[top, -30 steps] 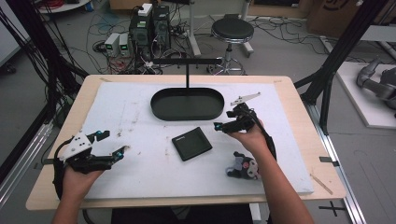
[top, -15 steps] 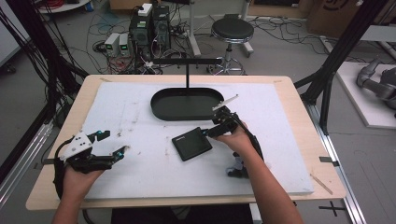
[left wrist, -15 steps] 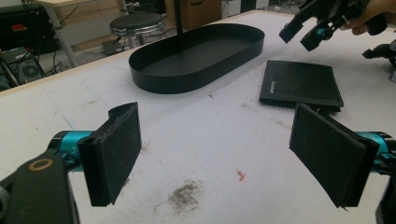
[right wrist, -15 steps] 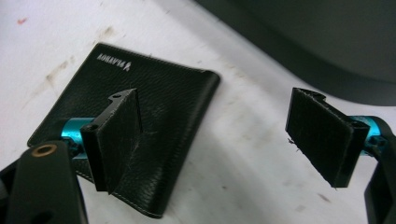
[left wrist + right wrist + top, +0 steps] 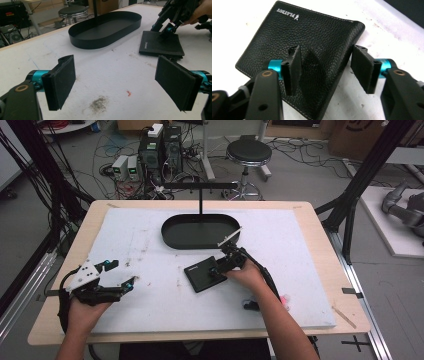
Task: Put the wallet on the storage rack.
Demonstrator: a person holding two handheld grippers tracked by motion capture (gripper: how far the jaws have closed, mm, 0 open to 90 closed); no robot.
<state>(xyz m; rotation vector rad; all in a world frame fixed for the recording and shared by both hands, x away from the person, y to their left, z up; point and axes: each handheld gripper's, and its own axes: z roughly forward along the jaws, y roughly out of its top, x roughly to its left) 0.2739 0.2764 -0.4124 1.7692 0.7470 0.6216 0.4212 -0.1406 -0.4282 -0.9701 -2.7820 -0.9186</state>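
A black leather wallet lies flat on the white mat, in front of a black oval tray. My right gripper is open and low at the wallet's right edge. One pad hangs over the leather and the other over the mat just past the edge. Nothing is pinched between them. The left gripper view shows the wallet at the far right. My left gripper rests open near the table's front left, holding nothing.
A T-shaped black stand rises behind the tray. A thin white stick leans on the tray's right rim. A small black object and a pink bit lie by the right forearm. A stool stands beyond the table.
My right gripper has moved left and down from right of the wallet to its right edge, with the jaws open. The left gripper has stayed put.
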